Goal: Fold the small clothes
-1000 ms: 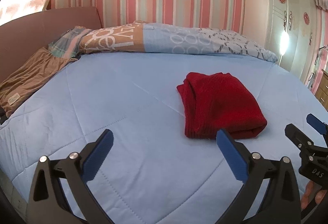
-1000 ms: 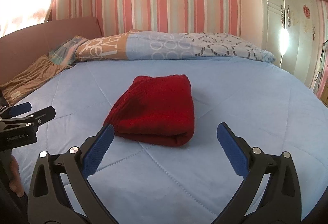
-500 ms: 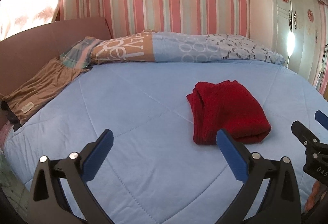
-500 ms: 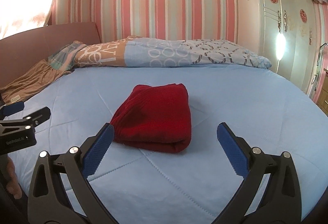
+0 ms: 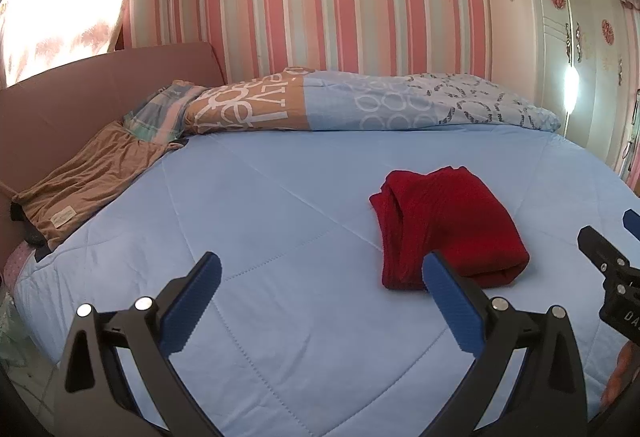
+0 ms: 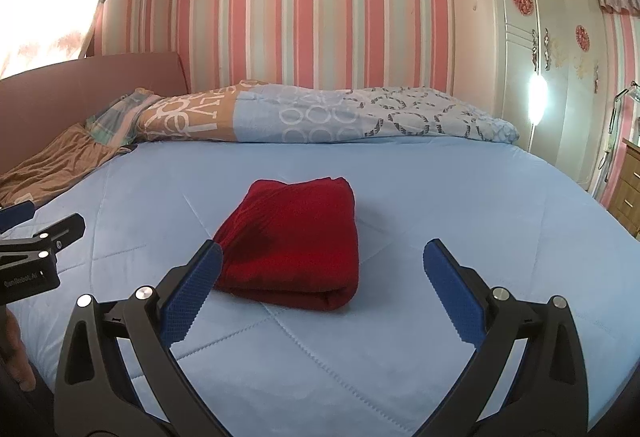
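Note:
A red knit garment (image 5: 448, 225) (image 6: 294, 241) lies folded into a compact rectangle on the light blue quilt (image 5: 280, 213) (image 6: 460, 197). My left gripper (image 5: 320, 277) is open and empty, held above the quilt, with the red garment ahead of its right finger. My right gripper (image 6: 322, 269) is also open and empty, and the folded garment lies just ahead between its fingers. Neither gripper touches the cloth. In each wrist view the other gripper shows at the side edge.
A brown garment (image 5: 84, 181) lies spread at the bed's left edge beside a maroon headboard (image 5: 100, 85). A rolled patterned duvet (image 5: 360, 105) and a plaid cloth (image 5: 160, 113) lie along the striped wall. A white wardrobe (image 6: 540, 45) stands at the right.
Both grippers have drawn back and risen from the red garment, which looks smaller and farther now. More of the wall and the framed picture shows. The garment has not moved.

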